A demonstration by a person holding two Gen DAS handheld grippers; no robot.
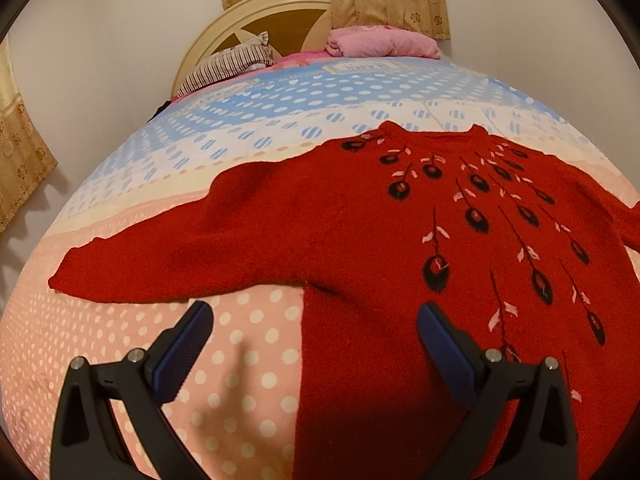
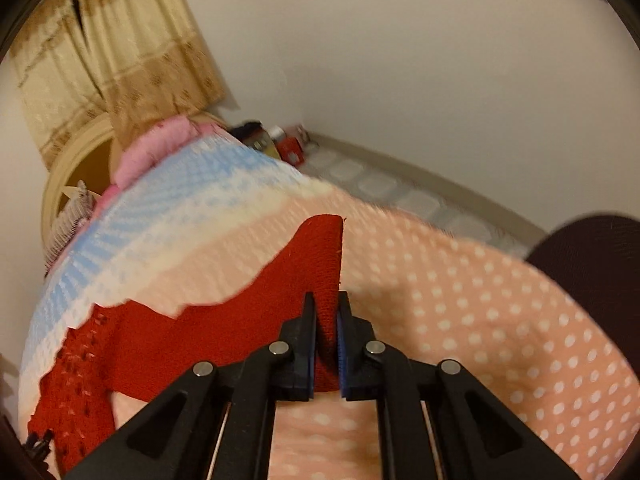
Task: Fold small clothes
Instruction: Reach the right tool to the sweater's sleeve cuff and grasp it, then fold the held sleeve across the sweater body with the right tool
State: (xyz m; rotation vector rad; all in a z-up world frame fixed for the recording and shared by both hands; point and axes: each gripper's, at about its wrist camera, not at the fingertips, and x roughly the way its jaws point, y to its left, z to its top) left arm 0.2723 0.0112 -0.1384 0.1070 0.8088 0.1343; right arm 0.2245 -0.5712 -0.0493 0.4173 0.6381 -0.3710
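Note:
A red knit sweater [image 1: 340,216] with black and pink feather motifs lies spread flat on the dotted bedspread [image 1: 248,344], its one sleeve stretched out to the left. My left gripper [image 1: 314,316] hovers open just above the sweater's left side edge below the armpit, one finger over the bedspread and one over the red fabric. In the right wrist view my right gripper [image 2: 327,308] is shut on the red sweater's other sleeve [image 2: 320,256], whose cuff end sticks up past the fingertips, lifted off the bed.
Pink folded bedding [image 1: 380,42] and a striped pillow [image 1: 228,66] lie at the headboard [image 1: 256,16]. Curtains hang behind. The bed's right edge drops to a tiled floor [image 2: 400,188] by the wall, with clutter in the corner. A dark rounded object [image 2: 592,256] sits at right.

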